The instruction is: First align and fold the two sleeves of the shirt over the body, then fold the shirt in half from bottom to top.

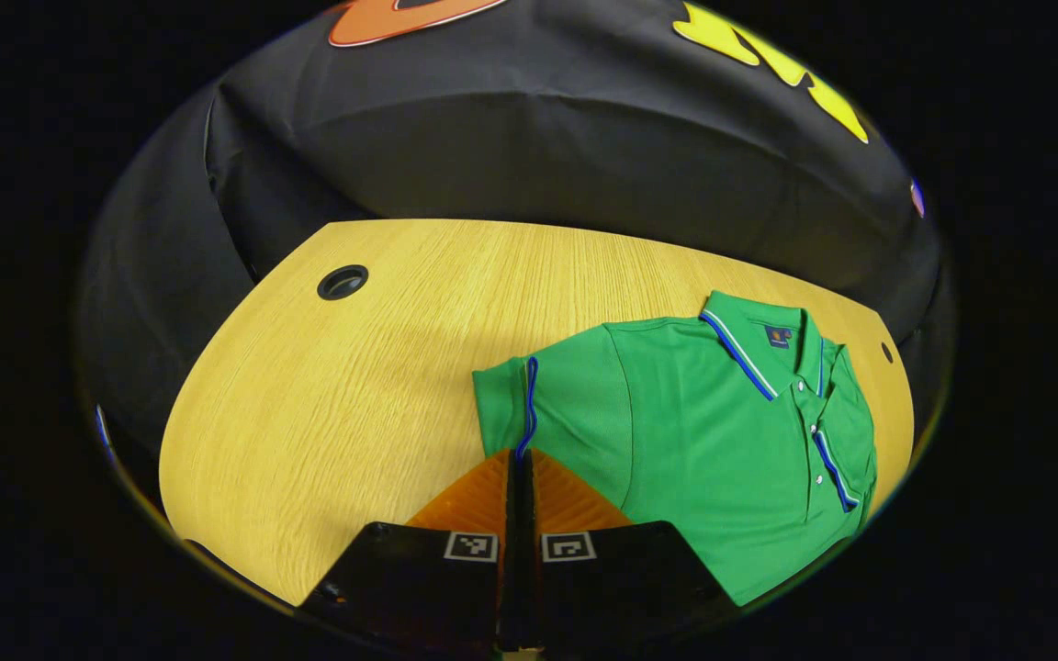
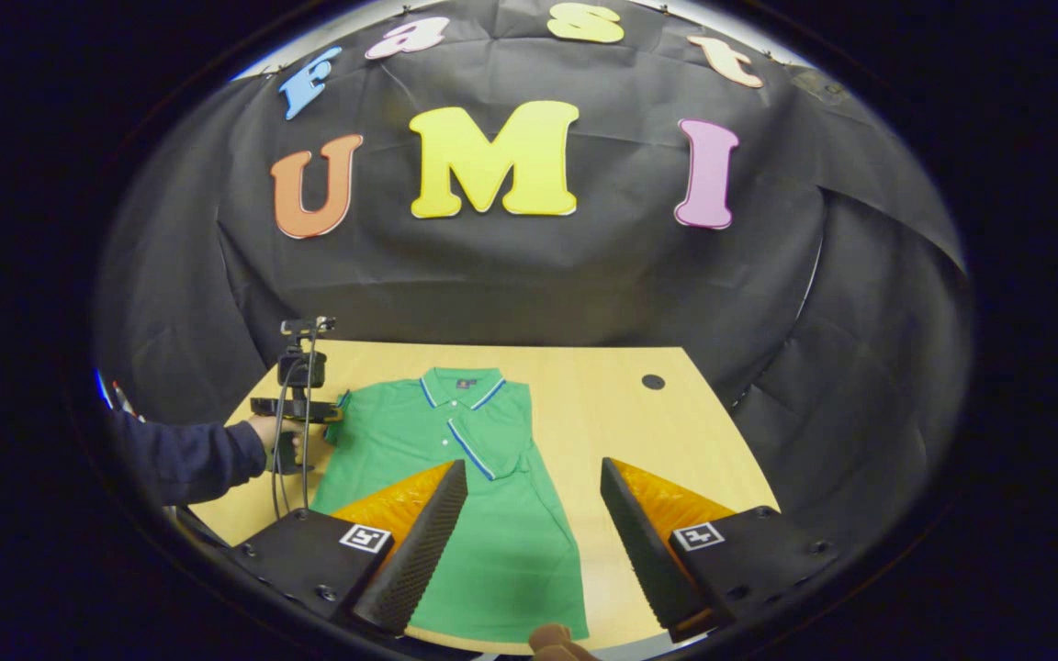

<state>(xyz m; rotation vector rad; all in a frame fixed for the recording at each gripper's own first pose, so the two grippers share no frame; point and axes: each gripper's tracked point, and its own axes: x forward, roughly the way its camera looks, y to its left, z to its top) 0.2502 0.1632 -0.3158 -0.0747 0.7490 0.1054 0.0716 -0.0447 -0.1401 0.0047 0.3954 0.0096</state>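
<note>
My left gripper [image 1: 521, 459] has its fingers clamped on the sleeve [image 1: 529, 404] cuff just ahead, ready to fold it over the shirt [image 2: 455, 459], which lies flat on the table [image 2: 602, 404] beyond my right gripper [image 2: 534, 477], whose fingers stand apart.

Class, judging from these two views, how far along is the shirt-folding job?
Done: one sleeve of the green polo shirt lies folded over the body. In hand: the left gripper is shut on the other sleeve's cuff; the right gripper is open. Left: that fold, then bottom-to-top.
</note>
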